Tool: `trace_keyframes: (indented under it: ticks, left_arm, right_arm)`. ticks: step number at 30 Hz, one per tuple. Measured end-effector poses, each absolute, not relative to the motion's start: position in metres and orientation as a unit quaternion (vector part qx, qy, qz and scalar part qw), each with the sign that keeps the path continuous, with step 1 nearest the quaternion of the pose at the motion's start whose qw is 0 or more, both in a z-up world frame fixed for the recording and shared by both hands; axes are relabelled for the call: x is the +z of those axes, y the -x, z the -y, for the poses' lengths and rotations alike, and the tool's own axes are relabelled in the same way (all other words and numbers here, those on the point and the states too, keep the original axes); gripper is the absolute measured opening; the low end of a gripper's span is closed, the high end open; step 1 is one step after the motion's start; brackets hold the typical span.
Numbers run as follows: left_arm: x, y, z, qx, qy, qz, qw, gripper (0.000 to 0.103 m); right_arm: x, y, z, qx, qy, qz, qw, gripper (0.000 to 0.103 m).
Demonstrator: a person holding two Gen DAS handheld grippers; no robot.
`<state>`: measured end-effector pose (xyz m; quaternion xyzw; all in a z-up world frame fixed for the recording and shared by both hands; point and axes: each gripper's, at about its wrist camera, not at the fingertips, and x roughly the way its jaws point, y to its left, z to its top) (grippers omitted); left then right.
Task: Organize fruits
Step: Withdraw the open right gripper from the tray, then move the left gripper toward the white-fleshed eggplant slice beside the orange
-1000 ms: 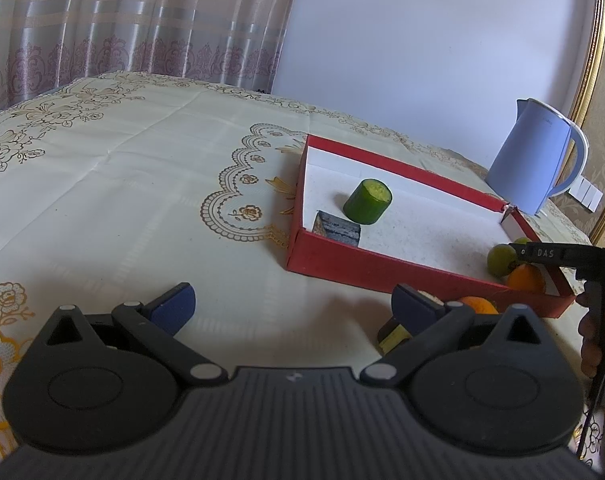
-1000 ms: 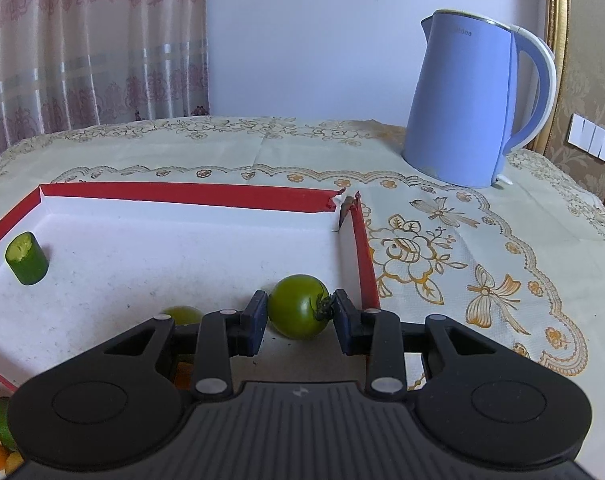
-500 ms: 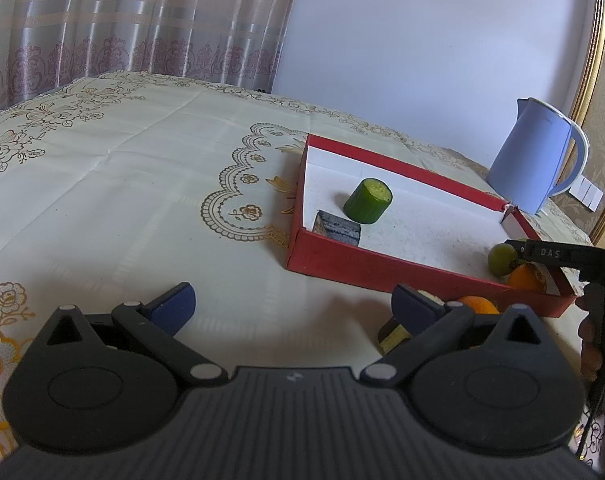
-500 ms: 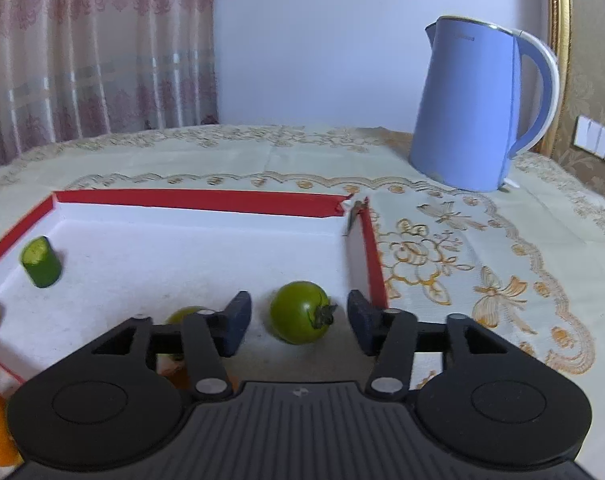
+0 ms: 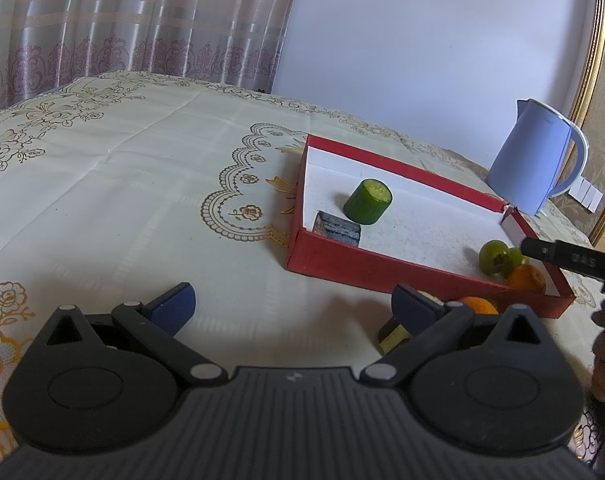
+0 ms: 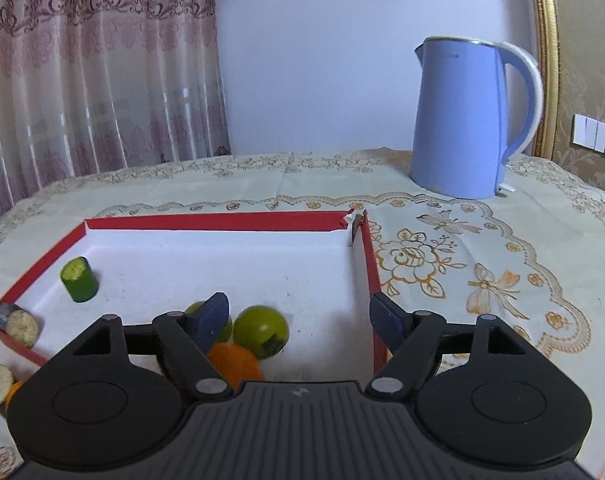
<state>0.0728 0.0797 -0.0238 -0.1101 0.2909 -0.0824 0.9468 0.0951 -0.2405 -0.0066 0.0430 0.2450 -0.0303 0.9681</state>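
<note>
So the red tray already holds a green tomato and an orange; another orange waits on the bench. Both the left claw and the right claw are released, holding nothing.

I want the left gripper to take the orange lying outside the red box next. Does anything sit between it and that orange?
Partly. The left gripper is open, and its own right finger covers much of the orange. A small dark-and-yellow piece lies on the cloth just before the orange, beside the red box.
</note>
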Motion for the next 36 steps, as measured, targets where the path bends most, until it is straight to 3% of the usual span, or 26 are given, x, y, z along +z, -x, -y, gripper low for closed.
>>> trace_keyframes:
  ticks: [2, 10, 18, 23, 30, 36]
  left_arm:
    - [-0.024, -0.073, -0.080, -0.082, 0.110, -0.291, 0.947, 0.103]
    - [-0.024, -0.073, -0.080, -0.083, 0.111, -0.290, 0.947, 0.103]
    - [-0.024, -0.074, -0.081, -0.082, 0.110, -0.291, 0.947, 0.103]
    - [-0.024, -0.074, -0.081, -0.080, 0.108, -0.291, 0.947, 0.103]
    - [-0.024, -0.073, -0.081, -0.078, 0.106, -0.291, 0.948, 0.103]
    - [-0.023, -0.071, -0.072, -0.073, 0.081, -0.294, 0.950, 0.103]
  right_arm:
    - [-0.005, -0.083, 0.241, -0.038, -0.045, -0.236, 0.970, 0.085]
    - [0.000, -0.030, 0.252, -0.019, -0.068, -0.212, 0.975, 0.085]
    - [-0.021, -0.014, 0.242, -0.002, -0.038, -0.269, 0.962, 0.085]
    - [-0.031, -0.027, 0.244, -0.015, -0.046, -0.316, 0.948, 0.094]
    - [-0.034, -0.028, 0.234, -0.018, -0.013, -0.329, 0.944, 0.101]
    - [-0.033, -0.028, 0.237, -0.013, -0.022, -0.329, 0.944, 0.102]
